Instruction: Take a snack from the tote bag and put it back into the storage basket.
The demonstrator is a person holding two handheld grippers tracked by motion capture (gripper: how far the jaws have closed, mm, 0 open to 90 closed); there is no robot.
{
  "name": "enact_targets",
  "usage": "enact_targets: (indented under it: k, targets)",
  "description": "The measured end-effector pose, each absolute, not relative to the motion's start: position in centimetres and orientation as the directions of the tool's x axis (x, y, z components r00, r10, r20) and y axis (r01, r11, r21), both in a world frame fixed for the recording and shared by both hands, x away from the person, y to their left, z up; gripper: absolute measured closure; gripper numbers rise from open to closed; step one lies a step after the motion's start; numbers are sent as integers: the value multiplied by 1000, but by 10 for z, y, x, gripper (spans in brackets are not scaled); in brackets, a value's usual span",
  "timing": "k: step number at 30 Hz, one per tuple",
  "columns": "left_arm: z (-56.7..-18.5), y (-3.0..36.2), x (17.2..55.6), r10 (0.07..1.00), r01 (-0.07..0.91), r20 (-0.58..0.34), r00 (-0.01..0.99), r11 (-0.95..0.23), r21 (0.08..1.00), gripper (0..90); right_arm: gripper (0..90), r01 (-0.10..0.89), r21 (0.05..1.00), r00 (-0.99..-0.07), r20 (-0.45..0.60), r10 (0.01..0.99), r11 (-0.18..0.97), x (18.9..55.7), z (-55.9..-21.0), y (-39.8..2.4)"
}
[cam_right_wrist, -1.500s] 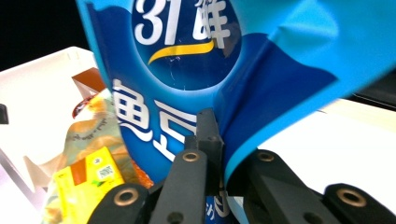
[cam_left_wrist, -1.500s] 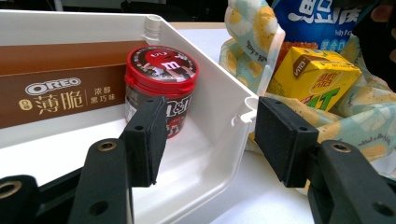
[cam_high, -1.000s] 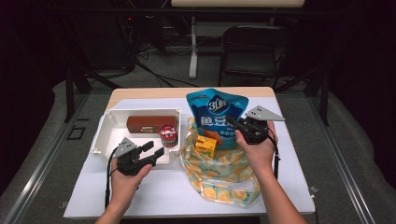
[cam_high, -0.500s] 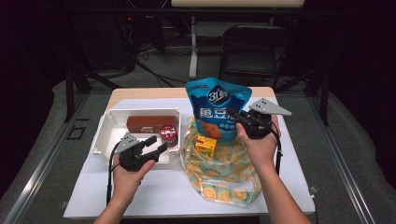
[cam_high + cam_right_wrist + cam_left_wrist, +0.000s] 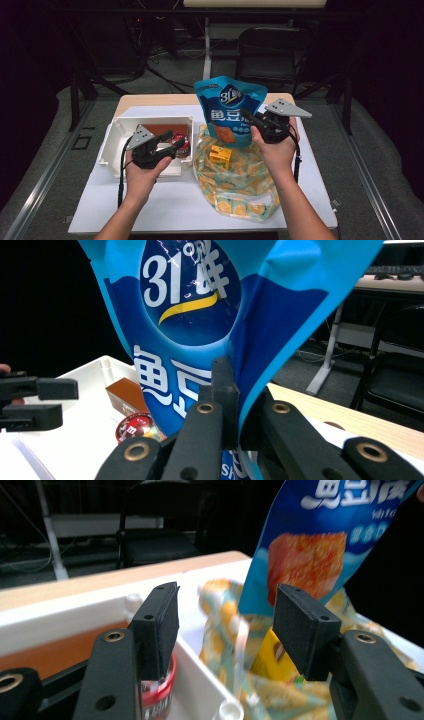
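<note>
A: Above the middle of the worktop (image 5: 165, 210) hangs one blue snack pouch (image 5: 230, 107), upright, lifted free of everything under it. The right tongs (image 5: 248, 118) are clamped on its lower right edge; in the right gripper view the foil is pinched flat between the two black jaws.

B: And what is directly under the pouch?

A: One see-through bag with an orange slice print (image 5: 235, 175), lying open on the worktop. Inside it I count one small yellow box (image 5: 220, 156). The pouch bottom is just above the bag mouth, not touching as far as I can see.

B: What about the left tongs?

A: The left tongs (image 5: 172, 145) stand apart with nothing between the pads. They hover over the right edge of one white tray (image 5: 112, 145), which sits to the left of the bag, just beside it. In the left gripper view the tray rim and the bag both show through the gap between the jaws.

B: How many things are in the tray?

A: Two that I can count: one brown box (image 5: 157, 131) lying flat toward the back, and one small round red cup (image 5: 181, 147) near the tray's right wall, close under the left tongs.

B: Anything further out?

A: One dark chair (image 5: 265, 55) stands behind the worktop, on the grey floor.
</note>
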State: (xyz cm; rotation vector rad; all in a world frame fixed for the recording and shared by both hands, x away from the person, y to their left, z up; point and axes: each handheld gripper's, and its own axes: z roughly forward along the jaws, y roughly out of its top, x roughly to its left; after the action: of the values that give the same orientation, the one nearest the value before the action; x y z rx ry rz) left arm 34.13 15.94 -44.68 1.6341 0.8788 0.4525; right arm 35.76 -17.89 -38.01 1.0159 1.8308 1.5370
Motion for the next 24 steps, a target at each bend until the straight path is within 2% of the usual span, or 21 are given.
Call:
enact_targets:
  k: [24]
  targets:
    - [-402,126,357,703,221,-139,698,-27,975,419,900,180,982,-597,63,799,56,351,-370,-163]
